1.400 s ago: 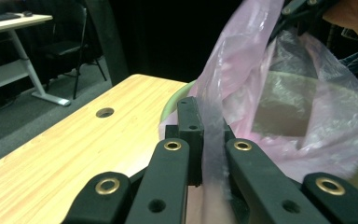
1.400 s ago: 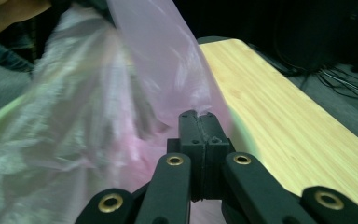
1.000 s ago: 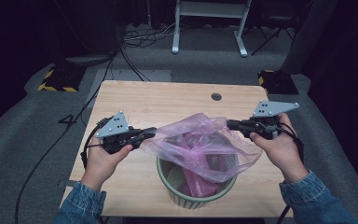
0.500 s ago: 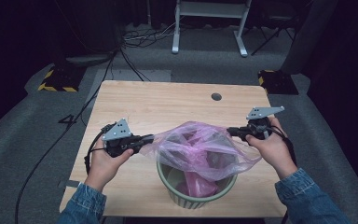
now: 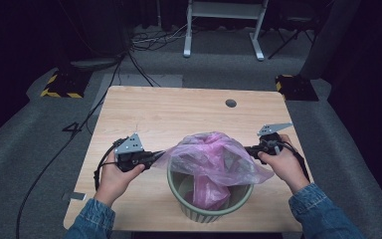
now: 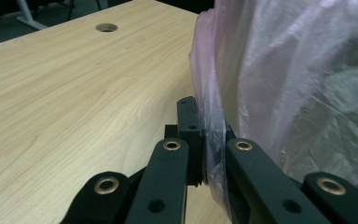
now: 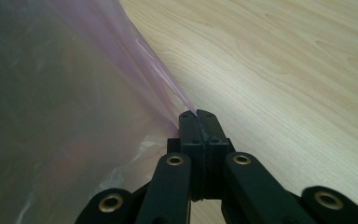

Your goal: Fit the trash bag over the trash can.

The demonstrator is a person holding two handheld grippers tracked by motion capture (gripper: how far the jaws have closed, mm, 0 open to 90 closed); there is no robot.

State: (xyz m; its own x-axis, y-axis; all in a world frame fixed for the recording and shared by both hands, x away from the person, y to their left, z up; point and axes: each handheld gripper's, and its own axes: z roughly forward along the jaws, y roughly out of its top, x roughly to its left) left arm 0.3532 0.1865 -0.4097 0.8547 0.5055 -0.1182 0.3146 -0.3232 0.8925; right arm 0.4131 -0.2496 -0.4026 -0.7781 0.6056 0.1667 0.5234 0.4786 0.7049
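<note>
Pink plastic bag (image 5: 214, 157) is stretched out over the green bin (image 5: 210, 209), which sits near the table's (image 5: 179, 114) front edge. Left gripper (image 5: 155, 156) has its jaws clamped on the bag's left edge, and right gripper (image 5: 248, 149) is pinched tight on the right edge.

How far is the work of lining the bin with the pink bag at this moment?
Done: the pink bag hangs partly inside the green bin. In hand: the left gripper and right gripper each pinch a bag edge, stretching it above the rim. Left: lowering the edges and folding them around the rim.
</note>
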